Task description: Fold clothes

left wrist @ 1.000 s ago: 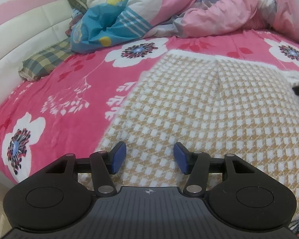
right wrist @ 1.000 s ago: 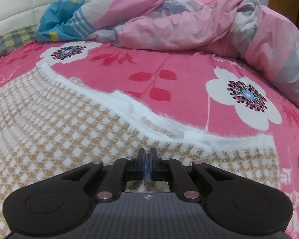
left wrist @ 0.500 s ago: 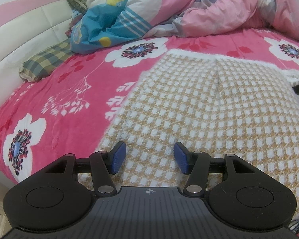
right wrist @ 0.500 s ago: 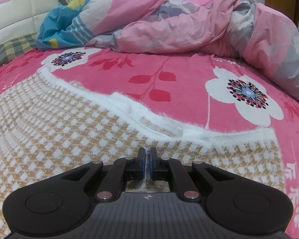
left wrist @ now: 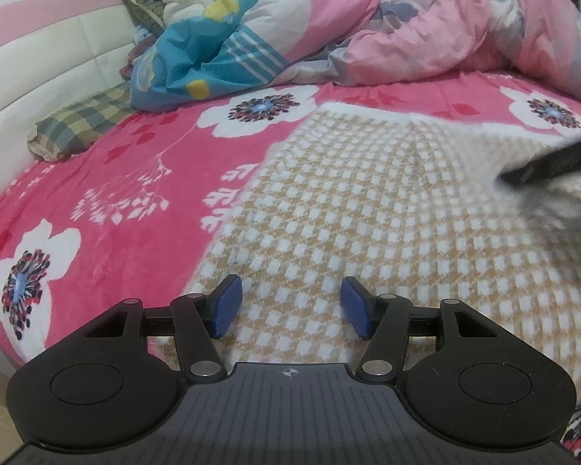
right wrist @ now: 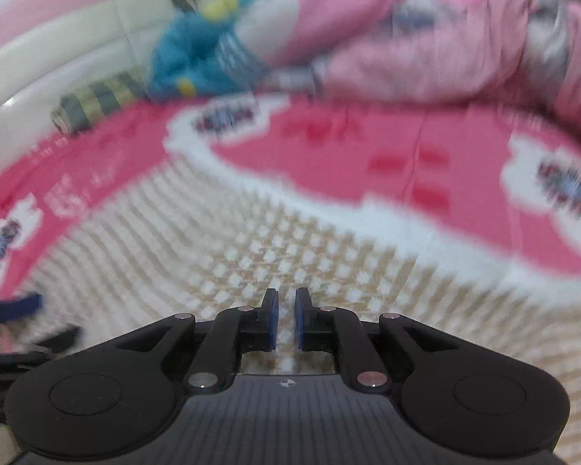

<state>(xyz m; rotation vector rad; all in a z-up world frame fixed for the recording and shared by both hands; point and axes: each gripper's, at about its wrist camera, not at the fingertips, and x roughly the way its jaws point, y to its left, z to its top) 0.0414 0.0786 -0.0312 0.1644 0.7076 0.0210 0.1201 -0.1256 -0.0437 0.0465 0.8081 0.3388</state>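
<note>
**Inspector:** Since a second ago your right-hand view has swung across the bed and gone blurred; your left-hand view has hardly shifted. Largest item first: the pink floral bedspread covers the bed, with a rumpled pink quilt heaped at its far side.

**Operator:** Where is the garment?

**Inspector:** The tan-and-white checked sweater lies spread flat on the bedspread, under both of your tools. Its fuzzy white edge faces the quilt. A plaid pillow sits by the headboard.

**Operator:** And the jaws?

**Inspector:** Your left gripper stands released above the sweater's near edge, its jaws having just widened slightly, nothing pinched. Your right gripper shows a narrow gap, having just parted; whether cloth sits between, I cannot tell.
</note>
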